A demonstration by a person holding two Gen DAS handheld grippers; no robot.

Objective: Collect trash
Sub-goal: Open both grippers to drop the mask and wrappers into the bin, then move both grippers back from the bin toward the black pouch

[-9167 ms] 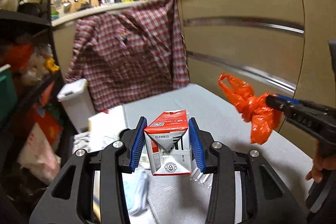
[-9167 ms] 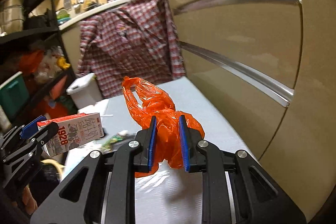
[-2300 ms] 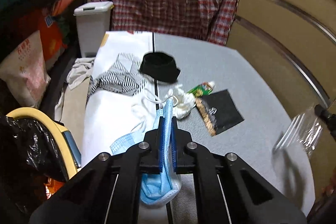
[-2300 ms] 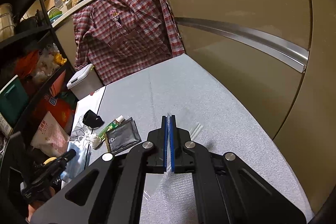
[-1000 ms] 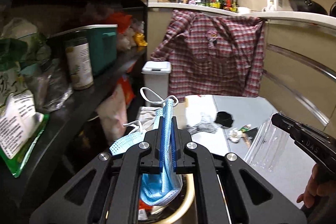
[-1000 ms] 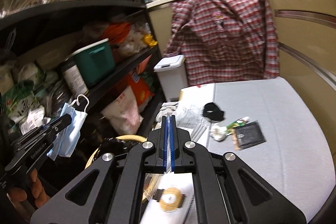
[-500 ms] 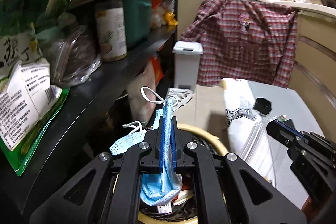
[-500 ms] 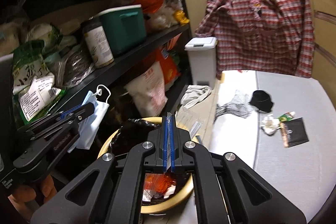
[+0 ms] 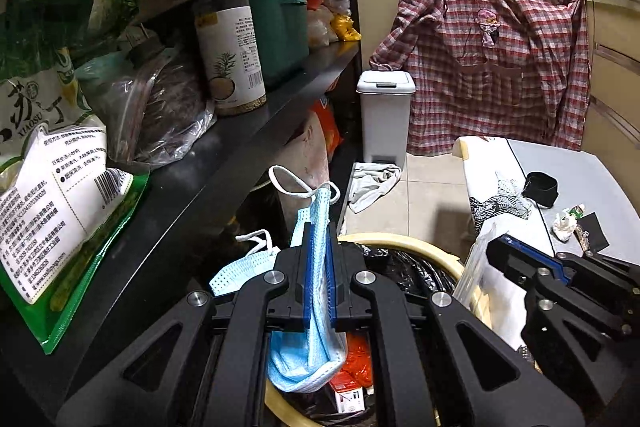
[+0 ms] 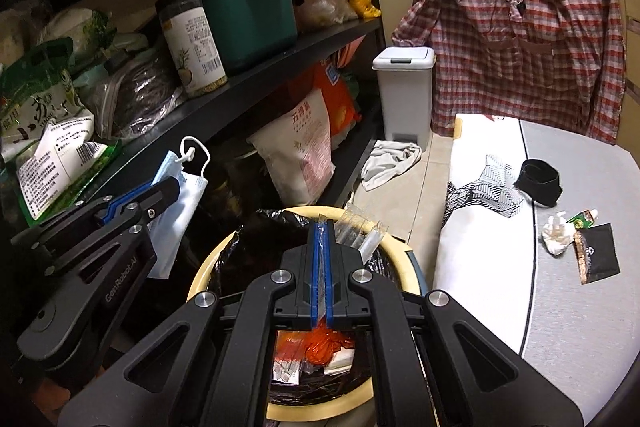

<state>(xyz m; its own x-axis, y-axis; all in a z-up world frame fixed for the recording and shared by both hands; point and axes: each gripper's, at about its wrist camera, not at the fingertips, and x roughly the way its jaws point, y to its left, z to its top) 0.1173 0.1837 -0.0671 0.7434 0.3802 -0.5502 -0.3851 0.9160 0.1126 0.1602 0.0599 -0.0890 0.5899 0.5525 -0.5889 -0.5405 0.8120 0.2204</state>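
1. A black metal shelf rack (image 10: 256,83) fills the left side, crowded with a green-and-white food packet (image 9: 52,195), a tall white-labelled jar (image 9: 230,47) and a dark green plastic box (image 10: 248,19). Its lower edge runs close beside the left gripper.
2. The left gripper (image 9: 318,271) is clenched on a pale blue pleated face mask (image 9: 316,359), whose lower half hangs over the bin's left rim.
3. The round cream-rimmed bin lined with a black bag (image 10: 208,267) sits on the floor between the rack and the grey table. An orange plastic bag (image 10: 324,345) and a red-and-white carton (image 9: 348,393) lie inside.
4. The right gripper (image 10: 320,271) is clamped on a clear crinkled plastic wrapper (image 10: 356,227), held above the bin's opening.
5. On the grey table (image 10: 568,327), a white cloth (image 10: 480,247) covers the left edge.
6. Further right lie a black fabric band (image 10: 538,181), a crumpled white tissue (image 10: 555,237) and a flat black pouch (image 10: 600,255).
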